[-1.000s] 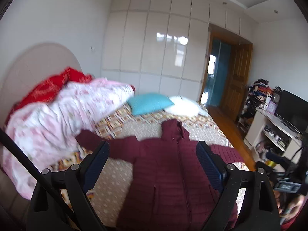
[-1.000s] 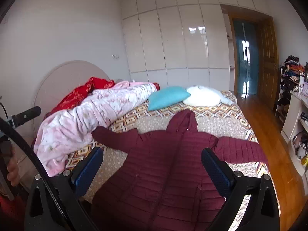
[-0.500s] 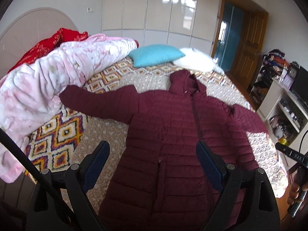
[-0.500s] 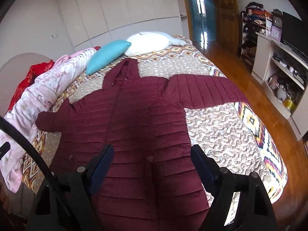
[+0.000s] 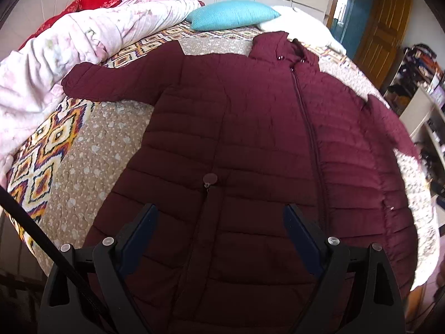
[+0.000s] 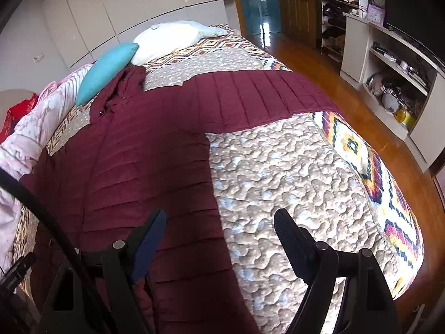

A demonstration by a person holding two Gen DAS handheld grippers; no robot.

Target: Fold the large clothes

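A dark red quilted hooded coat (image 5: 250, 144) lies spread flat, front up, on the bed, sleeves out to both sides. My left gripper (image 5: 219, 222) is open and empty, hovering over the coat's lower front near its hem. In the right wrist view the coat (image 6: 133, 153) fills the left half, its right sleeve (image 6: 250, 100) stretched across the bed. My right gripper (image 6: 219, 228) is open and empty, above the coat's right side edge and the bedspread.
The patterned bedspread (image 6: 292, 194) covers the bed. A pink duvet (image 5: 55, 64), a teal pillow (image 5: 233, 14) and a white pillow (image 6: 167, 39) lie at the head. Wooden floor (image 6: 347, 105) and white shelving (image 6: 395, 64) stand to the right.
Both grippers have moved down and closer to the coat. The right one has swung toward the coat's right side and sleeve. Both stay open.
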